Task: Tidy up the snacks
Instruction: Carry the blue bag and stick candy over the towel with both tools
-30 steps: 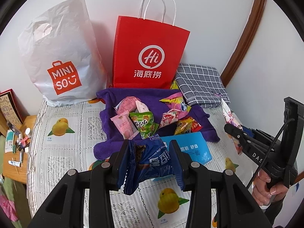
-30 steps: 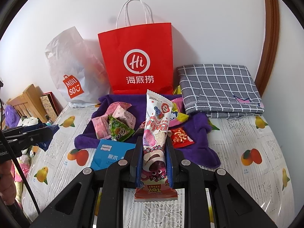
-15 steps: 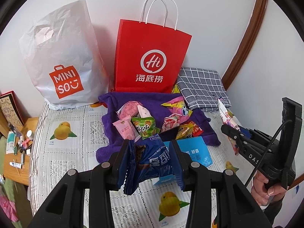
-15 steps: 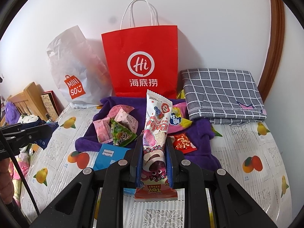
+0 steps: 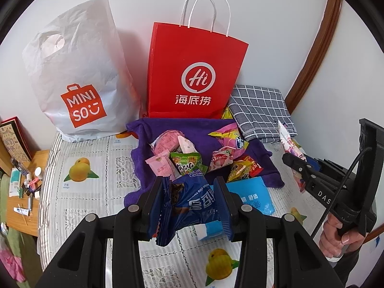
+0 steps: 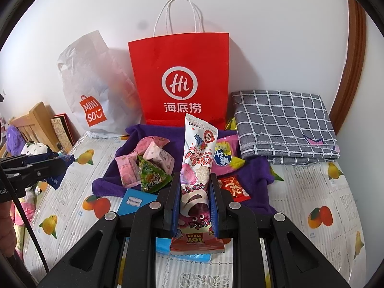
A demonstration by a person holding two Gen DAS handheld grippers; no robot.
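My left gripper is shut on a dark blue cookie packet, held above the bed. My right gripper is shut on a tall pink Toy Story snack packet, held upright. Several small snack packets lie on a purple towel. A red paper bag and a white Miniso bag stand against the wall behind the towel. The right gripper also shows at the right of the left wrist view; the left gripper shows at the left of the right wrist view.
A blue flat packet lies on the fruit-print bed cover in front of the towel. A folded grey checked cloth lies at the back right. A wooden side table with small items stands left of the bed.
Both grippers have risen and moved toward the bags, each still holding its packet. The bags look larger and sit lower in both views.
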